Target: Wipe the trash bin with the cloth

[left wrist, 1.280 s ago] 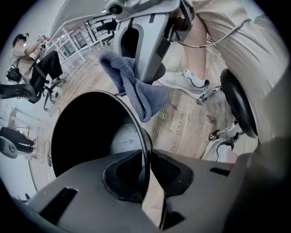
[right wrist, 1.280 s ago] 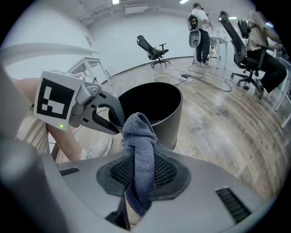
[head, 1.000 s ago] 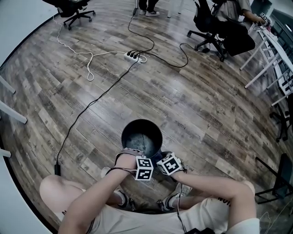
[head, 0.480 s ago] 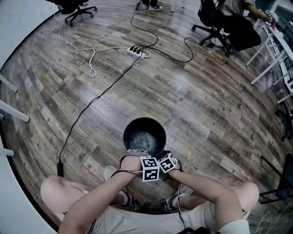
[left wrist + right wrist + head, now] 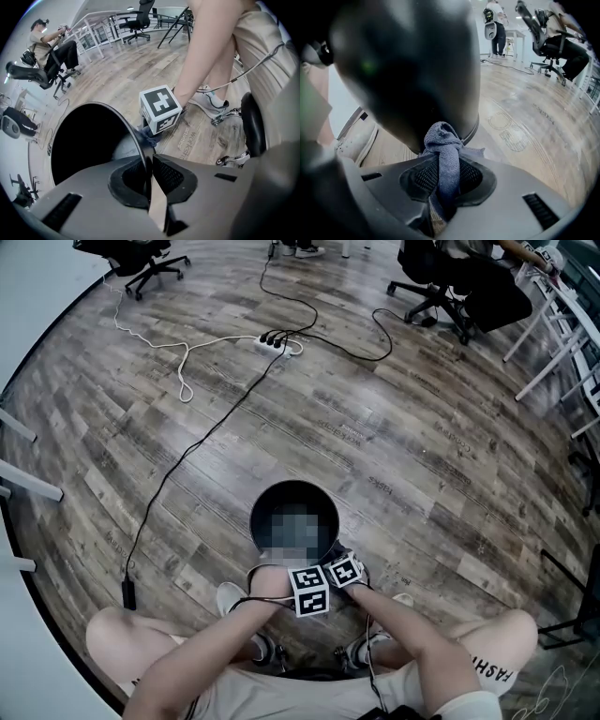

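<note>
A black round trash bin (image 5: 254, 514) stands on the wood floor between the person's feet. My left gripper (image 5: 302, 581) is at the bin's near edge; in the left gripper view the gripper (image 5: 149, 161) is shut on the thin rim, and the bin's dark inside (image 5: 89, 140) lies to the left. My right gripper (image 5: 343, 570) sits just right of it. It (image 5: 443, 174) is shut on a grey-blue cloth (image 5: 442, 140), whose bunched end presses against the bin's outer wall (image 5: 417, 75). The right gripper's marker cube (image 5: 160, 108) also shows in the left gripper view.
A power strip (image 5: 273, 340) with black and white cables (image 5: 187, 460) lies on the floor beyond the bin. Office chairs (image 5: 441, 282) and white table legs (image 5: 544, 352) stand at the far right. The person's shoes (image 5: 229, 596) flank the bin.
The right gripper with the cloth has slid left along the bin's near side, so the two marker cubes now nearly touch. The left gripper has kept its hold on the rim.
</note>
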{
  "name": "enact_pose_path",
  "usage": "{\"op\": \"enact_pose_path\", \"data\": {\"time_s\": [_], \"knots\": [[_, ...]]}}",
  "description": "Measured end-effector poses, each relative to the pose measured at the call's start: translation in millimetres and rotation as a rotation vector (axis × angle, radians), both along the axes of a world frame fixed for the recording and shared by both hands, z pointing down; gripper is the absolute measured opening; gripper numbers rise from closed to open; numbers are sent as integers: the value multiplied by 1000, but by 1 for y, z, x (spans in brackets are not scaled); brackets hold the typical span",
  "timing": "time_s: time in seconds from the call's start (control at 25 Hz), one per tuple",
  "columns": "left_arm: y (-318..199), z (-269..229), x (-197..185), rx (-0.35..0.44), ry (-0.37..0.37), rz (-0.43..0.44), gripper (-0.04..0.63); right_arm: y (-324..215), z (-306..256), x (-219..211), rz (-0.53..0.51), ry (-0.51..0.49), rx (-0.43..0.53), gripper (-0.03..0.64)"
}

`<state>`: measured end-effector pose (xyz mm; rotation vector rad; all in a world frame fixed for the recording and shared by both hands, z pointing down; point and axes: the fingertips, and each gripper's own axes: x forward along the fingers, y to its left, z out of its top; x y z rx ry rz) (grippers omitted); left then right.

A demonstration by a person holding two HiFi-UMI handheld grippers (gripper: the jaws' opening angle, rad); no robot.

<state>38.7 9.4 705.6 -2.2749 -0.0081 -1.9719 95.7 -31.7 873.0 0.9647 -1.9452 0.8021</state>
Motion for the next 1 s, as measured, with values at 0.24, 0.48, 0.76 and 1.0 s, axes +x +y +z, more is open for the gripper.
{"op": "enact_pose_path", "data": {"time_s": [0.24,0.48,0.76,1.0], "knots": [[7,-24,13,-113,174,7,124,-5,-44,14,-4,-17,-43,81],[3,-36,-18,-106,153,174,168,-8,-104,14,-24,-39,-23,81],[-5,-19,-54,23,84,355,169,16,-169,7,-85,-56,-17,82],[-5,-5,-51,50,81,367,121,19,-203,-21,-69,-134,5,81]]}}
